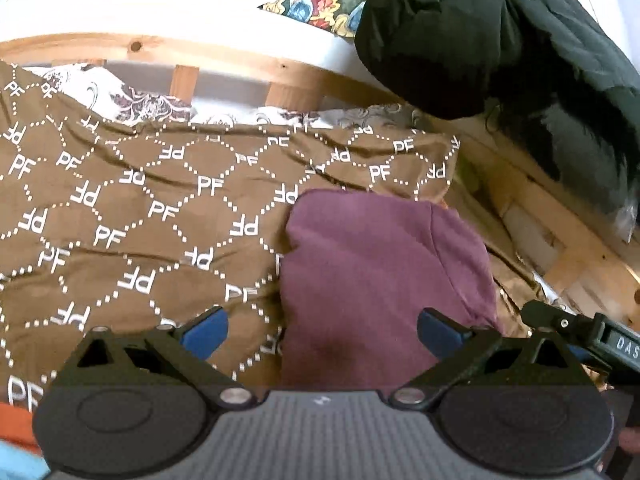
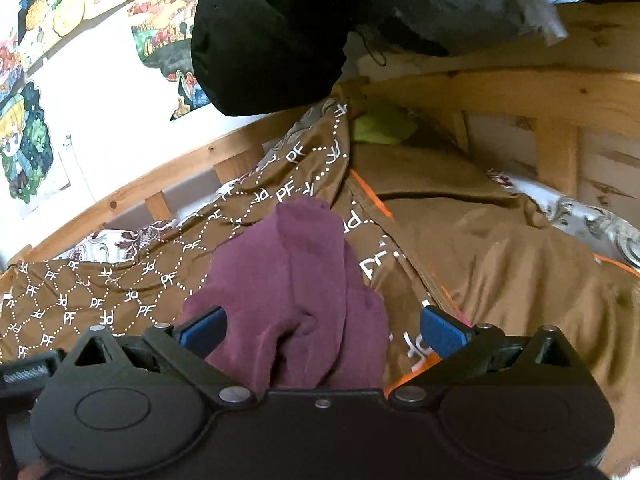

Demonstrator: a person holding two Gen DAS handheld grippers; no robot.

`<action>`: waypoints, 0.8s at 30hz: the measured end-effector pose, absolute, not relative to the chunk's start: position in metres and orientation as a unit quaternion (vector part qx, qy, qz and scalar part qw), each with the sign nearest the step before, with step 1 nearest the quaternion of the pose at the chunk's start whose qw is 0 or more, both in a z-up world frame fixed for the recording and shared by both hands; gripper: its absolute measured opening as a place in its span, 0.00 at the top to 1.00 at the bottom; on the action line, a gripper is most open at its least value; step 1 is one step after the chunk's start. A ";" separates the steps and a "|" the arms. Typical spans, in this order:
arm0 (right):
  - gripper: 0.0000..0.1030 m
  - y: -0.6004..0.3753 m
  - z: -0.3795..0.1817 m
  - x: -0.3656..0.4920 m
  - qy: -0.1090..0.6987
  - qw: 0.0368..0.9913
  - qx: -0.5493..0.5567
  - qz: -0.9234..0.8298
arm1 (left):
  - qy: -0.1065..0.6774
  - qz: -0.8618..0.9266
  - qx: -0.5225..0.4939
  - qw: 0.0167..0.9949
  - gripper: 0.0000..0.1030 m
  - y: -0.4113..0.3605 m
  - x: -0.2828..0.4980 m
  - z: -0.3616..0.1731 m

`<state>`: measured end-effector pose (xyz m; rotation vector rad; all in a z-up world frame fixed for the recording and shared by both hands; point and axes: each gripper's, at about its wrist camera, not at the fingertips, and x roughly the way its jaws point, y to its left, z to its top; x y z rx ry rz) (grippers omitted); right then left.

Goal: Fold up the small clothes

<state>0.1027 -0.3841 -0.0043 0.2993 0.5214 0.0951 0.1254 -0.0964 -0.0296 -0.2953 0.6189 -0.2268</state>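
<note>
The purple garment [image 1: 380,276] lies on the bed, on a brown quilt [image 1: 120,208] printed with white letters, and already looks partly folded. In the left wrist view it fills the space from centre toward 5 o'clock; in the right wrist view it [image 2: 296,296] sits at centre, bunched into soft ridges.

The left hand-held gripper [image 1: 320,332] is spread wide over the garment's near edge, holding nothing. The right hand-held gripper [image 2: 322,330] is likewise wide, with the cloth lying between its blue fingers [image 2: 204,330] but not pinched.

The garment looks light, limp and thin, likely to sag and slide rather than keep a crease. A corner or a hem edge seems the best place to pinch, taking only its own layer.

The quilt below is loose and wrinkled, so it could be caught along with the garment. A black jacket [image 1: 480,40] hangs at 1 o'clock over the wooden frame [image 1: 240,60], well apart. A green cloth [image 2: 380,126] lies at 12 o'clock, clear of the work.
</note>
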 end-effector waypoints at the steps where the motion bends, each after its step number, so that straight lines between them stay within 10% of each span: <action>1: 0.01 -0.386 -0.004 0.109 0.259 0.952 0.155 0.056 | 0.303 -0.112 -0.142 0.936 0.01 -0.096 0.128 -0.030; 24: 0.01 -0.399 -0.055 0.234 0.264 0.936 0.152 0.174 | 0.372 -0.129 -0.083 0.916 0.00 -0.112 0.176 -0.082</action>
